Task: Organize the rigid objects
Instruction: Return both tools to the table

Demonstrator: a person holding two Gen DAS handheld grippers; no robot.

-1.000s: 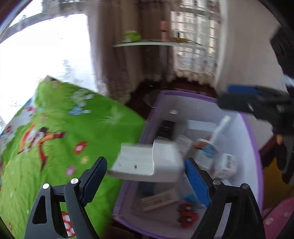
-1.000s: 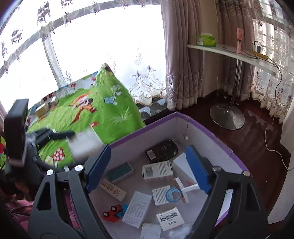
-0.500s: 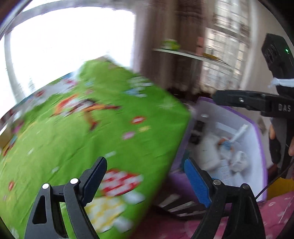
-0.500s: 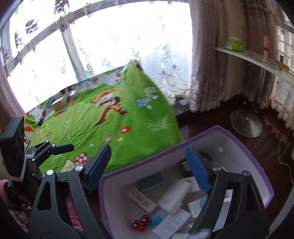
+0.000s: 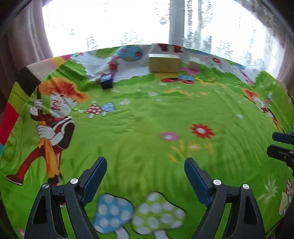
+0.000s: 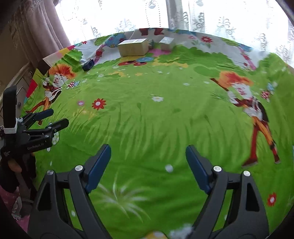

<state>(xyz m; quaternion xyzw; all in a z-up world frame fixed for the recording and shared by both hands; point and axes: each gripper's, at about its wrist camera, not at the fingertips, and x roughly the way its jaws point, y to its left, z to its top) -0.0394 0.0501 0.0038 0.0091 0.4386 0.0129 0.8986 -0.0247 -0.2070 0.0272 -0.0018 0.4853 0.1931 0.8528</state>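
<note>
Item: my left gripper (image 5: 145,176), black frame, flat blue pads, jaws wide with nothing between them, tilted down over the sheet

Item: my right gripper (image 6: 148,162), same build, jaws wide and empty, also over bare sheet; my left gripper shows at the left edge of its view

Item: green sheet (image 5: 156,119), soft printed cloth, lightly creased, with mushrooms, flowers and cartoon figures

Item: tan box (image 6: 133,47), cardboard-like, rectangular, at the far end of the sheet near the window, long axis across the view, broad side facing me

Item: small pale box (image 6: 167,43), blocky, just right of the tan box, apart from it

Item: dark box (image 5: 106,82), small, glossy, left of the tan box, tipped on the cloth

Item: lace curtain (image 6: 211,16), sheer, patterned, backlit
</note>
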